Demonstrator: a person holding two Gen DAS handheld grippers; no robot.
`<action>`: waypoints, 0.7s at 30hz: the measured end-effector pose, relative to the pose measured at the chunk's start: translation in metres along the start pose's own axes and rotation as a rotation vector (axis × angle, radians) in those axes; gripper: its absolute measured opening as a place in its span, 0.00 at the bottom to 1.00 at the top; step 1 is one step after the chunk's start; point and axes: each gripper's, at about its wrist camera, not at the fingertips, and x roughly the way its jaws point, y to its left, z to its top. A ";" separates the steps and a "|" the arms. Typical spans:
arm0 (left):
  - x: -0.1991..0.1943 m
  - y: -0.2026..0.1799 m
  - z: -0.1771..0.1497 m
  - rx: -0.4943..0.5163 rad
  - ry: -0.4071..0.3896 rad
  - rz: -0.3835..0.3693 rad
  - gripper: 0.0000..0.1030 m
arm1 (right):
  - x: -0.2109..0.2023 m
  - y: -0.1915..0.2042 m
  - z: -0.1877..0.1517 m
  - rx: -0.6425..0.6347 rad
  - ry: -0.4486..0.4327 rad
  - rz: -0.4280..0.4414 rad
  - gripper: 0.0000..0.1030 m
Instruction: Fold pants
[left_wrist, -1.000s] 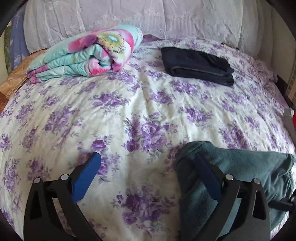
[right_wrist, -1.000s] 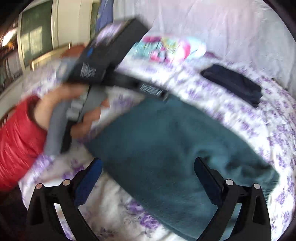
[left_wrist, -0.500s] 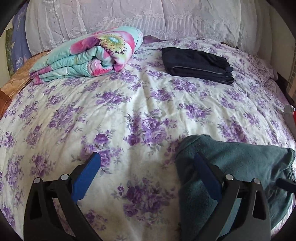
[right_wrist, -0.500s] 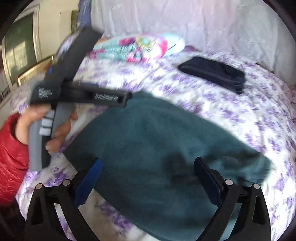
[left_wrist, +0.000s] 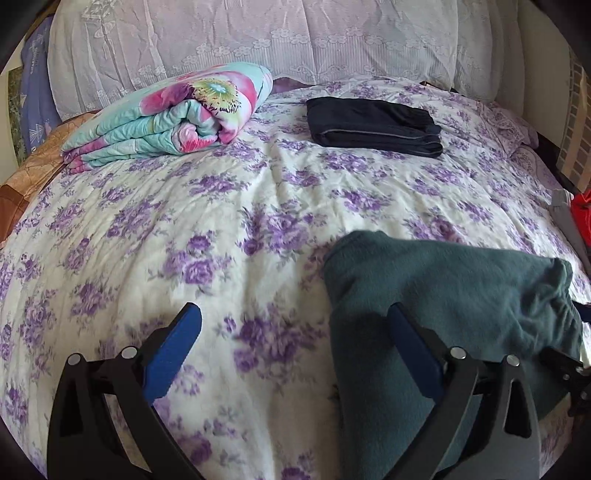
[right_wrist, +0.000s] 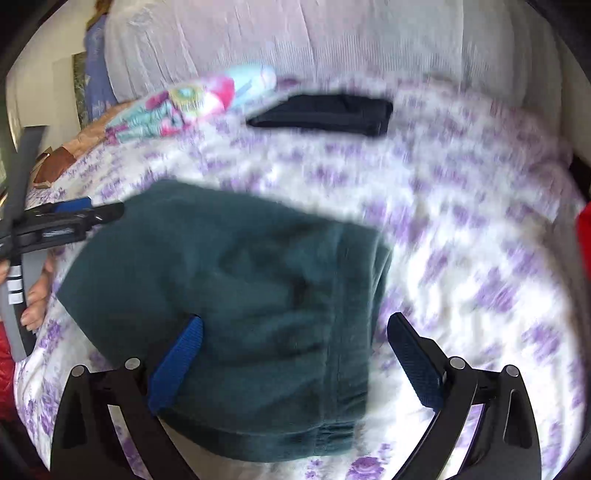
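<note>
Since earlier, right gripper (right_wrist: 293, 349) is swung rightward over teal pants (right_wrist: 240, 295), folded on bed (left_wrist: 221, 221) at 6 o'clock; both left gripper (left_wrist: 293, 339) and right are spread wide, nothing gripped.

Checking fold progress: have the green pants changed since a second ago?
Yes. The green pants are now folded shorter, ending well short of the dark pants.
</note>
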 end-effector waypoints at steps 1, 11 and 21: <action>0.000 -0.001 -0.004 0.004 0.011 -0.003 0.95 | 0.001 -0.004 0.000 0.020 0.004 0.022 0.97; 0.003 0.003 -0.017 -0.030 0.062 -0.009 0.95 | 0.003 -0.010 -0.004 0.070 0.011 0.083 0.97; -0.009 0.005 -0.025 -0.061 0.033 -0.061 0.95 | 0.000 -0.018 -0.004 0.103 -0.005 0.125 0.97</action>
